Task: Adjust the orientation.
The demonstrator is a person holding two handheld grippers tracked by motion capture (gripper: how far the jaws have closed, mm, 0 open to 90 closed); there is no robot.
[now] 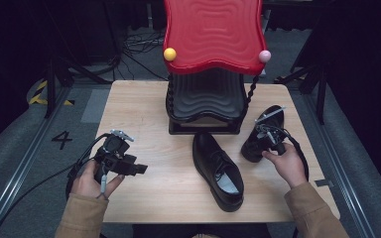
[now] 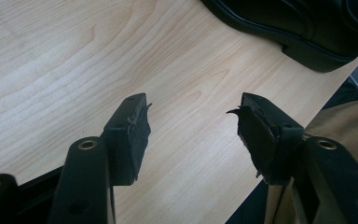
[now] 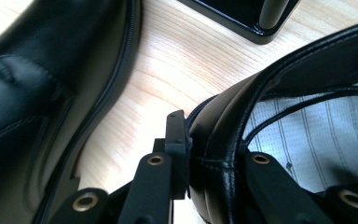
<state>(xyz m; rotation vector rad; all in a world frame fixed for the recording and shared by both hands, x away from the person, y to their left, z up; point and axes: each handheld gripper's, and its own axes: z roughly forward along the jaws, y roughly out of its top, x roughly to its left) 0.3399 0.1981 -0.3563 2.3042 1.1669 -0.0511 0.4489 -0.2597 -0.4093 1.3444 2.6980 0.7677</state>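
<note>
Two black leather shoes are on the wooden table (image 1: 144, 114). One shoe (image 1: 218, 171) lies in the middle, toe pointing away from me; its heel (image 2: 298, 28) shows in the left gripper view. The other shoe (image 1: 250, 148) sits at the right, and my right gripper (image 1: 272, 136) is shut on its side wall. One jaw presses the outside of this shoe (image 3: 307, 130) and the other is inside against the pale lining; the right gripper (image 3: 214, 154) straddles the rim. My left gripper (image 1: 138, 167) is over the table's left part, open (image 2: 193, 121) with nothing between its jaws.
A shoe rack (image 1: 206, 99) with black wavy shelves and a red wavy top (image 1: 213, 34) stands at the back middle of the table, right behind the shoes; its base corner (image 3: 242, 14) is close to the held shoe. Bare wood lies between the left gripper and the middle shoe.
</note>
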